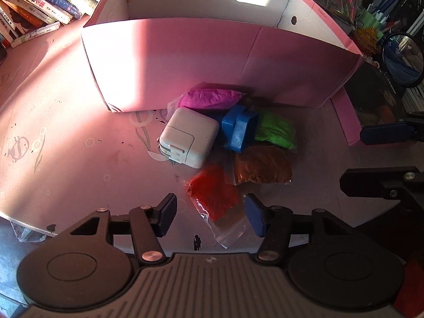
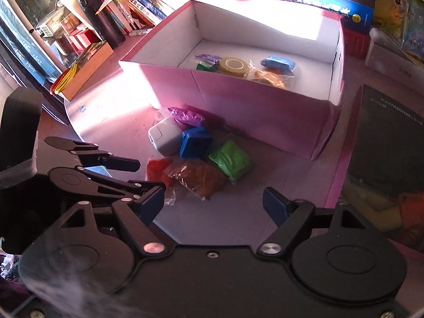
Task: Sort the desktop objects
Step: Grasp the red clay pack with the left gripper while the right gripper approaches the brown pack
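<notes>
A pile lies on the pink desk mat in front of a pink box (image 1: 185,61) (image 2: 238,98): a white charger (image 1: 186,139) (image 2: 165,135), a blue block (image 1: 238,129) (image 2: 194,144), and purple (image 1: 209,98) (image 2: 186,116), green (image 1: 275,129) (image 2: 230,160), brown (image 1: 261,168) (image 2: 201,176) and red (image 1: 213,192) (image 2: 157,172) clay bags. My left gripper (image 1: 212,217) (image 2: 127,175) is open, its fingers either side of the red bag's near end. My right gripper (image 2: 213,205) is open and empty, just short of the pile.
The box holds a tape roll (image 2: 233,66), a blue bag (image 2: 278,63), an orange bag (image 2: 267,78) and small purple and green items. Books (image 1: 34,2) stand at the back left. A dark book (image 2: 389,137) lies to the right. A black bottle (image 2: 102,16) stands back left.
</notes>
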A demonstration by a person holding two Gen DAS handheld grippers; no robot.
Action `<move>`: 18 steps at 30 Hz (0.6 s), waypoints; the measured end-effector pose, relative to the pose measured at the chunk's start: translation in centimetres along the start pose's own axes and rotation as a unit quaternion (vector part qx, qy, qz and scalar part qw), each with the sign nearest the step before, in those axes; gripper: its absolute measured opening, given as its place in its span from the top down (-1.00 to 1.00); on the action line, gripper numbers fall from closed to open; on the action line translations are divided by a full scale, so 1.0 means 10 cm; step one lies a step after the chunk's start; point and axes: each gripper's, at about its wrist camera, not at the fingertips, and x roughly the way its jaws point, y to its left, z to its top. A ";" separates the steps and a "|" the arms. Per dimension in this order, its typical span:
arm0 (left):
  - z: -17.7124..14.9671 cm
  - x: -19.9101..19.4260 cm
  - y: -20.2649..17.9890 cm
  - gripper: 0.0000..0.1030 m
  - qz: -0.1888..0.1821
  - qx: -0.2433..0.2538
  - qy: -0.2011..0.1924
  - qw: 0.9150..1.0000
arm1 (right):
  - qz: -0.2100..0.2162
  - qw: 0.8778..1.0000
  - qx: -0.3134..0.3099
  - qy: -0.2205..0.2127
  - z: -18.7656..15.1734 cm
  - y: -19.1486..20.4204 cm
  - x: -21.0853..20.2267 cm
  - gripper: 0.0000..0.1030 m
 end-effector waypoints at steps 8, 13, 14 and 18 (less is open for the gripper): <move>-0.03 0.04 -0.12 -0.06 0.035 0.025 -0.017 0.999 | 0.001 1.000 0.004 0.009 0.00 -0.07 0.05 -0.60; -0.06 0.02 -0.16 0.18 0.053 0.062 -0.014 0.997 | 0.000 1.000 0.000 0.010 0.00 -0.10 0.05 -0.60; -0.06 0.01 -0.15 0.21 0.050 0.059 -0.013 0.997 | 0.000 1.000 -0.003 0.011 0.00 -0.10 0.05 -0.60; -0.05 -0.05 -0.07 0.32 0.038 0.048 -0.013 0.998 | 0.007 1.000 -0.019 0.017 0.01 -0.07 0.10 -0.55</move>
